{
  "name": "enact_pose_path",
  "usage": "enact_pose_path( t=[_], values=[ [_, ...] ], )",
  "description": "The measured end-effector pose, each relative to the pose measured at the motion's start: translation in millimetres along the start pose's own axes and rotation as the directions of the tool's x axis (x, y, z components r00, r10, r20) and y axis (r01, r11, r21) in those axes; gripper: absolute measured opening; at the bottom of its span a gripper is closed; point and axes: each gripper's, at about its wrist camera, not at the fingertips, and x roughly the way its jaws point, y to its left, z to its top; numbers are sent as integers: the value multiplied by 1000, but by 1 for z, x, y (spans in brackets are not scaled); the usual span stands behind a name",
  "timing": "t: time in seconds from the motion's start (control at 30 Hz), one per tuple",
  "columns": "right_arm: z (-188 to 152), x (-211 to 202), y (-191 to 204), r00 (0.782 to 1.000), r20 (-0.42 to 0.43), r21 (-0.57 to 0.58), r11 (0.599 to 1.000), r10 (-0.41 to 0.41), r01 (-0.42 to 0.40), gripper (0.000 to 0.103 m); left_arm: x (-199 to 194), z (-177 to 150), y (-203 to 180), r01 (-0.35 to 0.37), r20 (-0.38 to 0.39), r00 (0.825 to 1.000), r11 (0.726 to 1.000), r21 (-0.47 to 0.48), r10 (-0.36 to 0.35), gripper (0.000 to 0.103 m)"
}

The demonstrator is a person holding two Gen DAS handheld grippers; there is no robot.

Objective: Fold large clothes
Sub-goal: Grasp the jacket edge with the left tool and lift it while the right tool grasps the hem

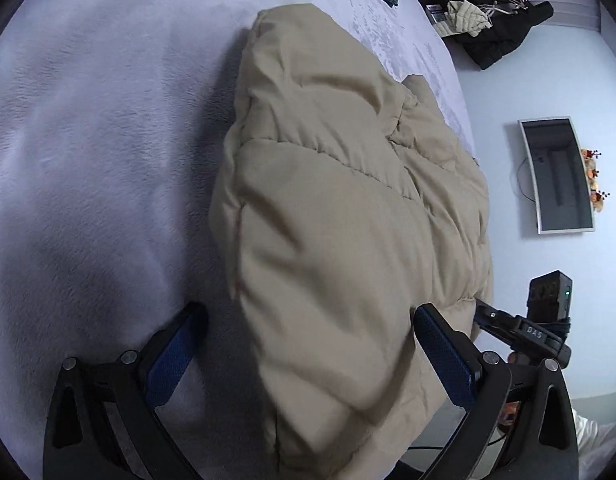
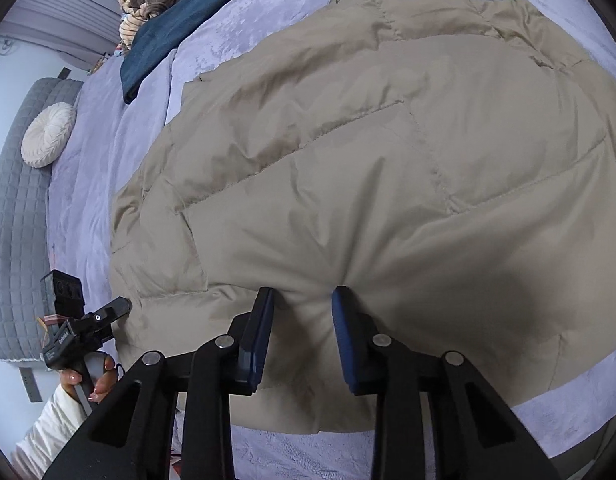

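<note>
Tan puffer jacket [image 2: 368, 140] lies spread on lilac bed cover [image 1: 87, 140], R gripper [image 2: 303, 292] pinching a bunched fold at its near edge, prob. to lift & fold, L gripper [image 1: 308, 316] w/ jaws wide apart straddling the edge, nothing clamped.

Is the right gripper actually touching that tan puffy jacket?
Touching. In the right wrist view, the right gripper pinches a bunched fold of the tan jacket between both pads.

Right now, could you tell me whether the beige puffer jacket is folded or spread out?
Mostly spread: the jacket lies flat across the lilac bed cover, only its near hem pinched.
</note>
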Motion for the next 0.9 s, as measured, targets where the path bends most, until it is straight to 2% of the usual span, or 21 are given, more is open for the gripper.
enact_pose_path(
  t=[0.13,0.2,0.27,0.3,0.37,0.5,0.67,0.8,0.9],
  values=[
    [-2,5,-4,1000,3,-1,1000,-5,5,31,15,13,-11,115,-49,992,993,21,-114,103],
    [-3,6,-5,1000,5,0,1000,-9,9,31,23,14,-22,109,-80,991,992,66,-104,102],
    [-3,7,-5,1000,5,3,1000,-16,16,31,27,15,-32,76,-88,994,990,122,-66,68],
    [-3,7,-5,1000,4,5,1000,-19,19,31,29,16,-34,110,-105,990,987,120,-97,33],
    [-2,8,-3,1000,0,7,1000,-27,27,31,23,18,-41,112,-75,992,987,114,-103,29],
    [-2,8,1,999,-9,-7,999,-45,45,31,9,14,-61,89,-33,996,986,140,-85,28],
    [0,-4,6,999,-18,-18,999,-28,28,32,-7,6,-75,13,3,1000,986,167,-14,28],
    [13,-32,13,997,78,-85,996,-8,15,31,-17,2,-96,-40,27,999,982,185,36,28],
    [32,-34,12,993,120,-123,992,4,11,29,-28,-4,-124,-96,59,995,974,207,85,28]
  ],
)
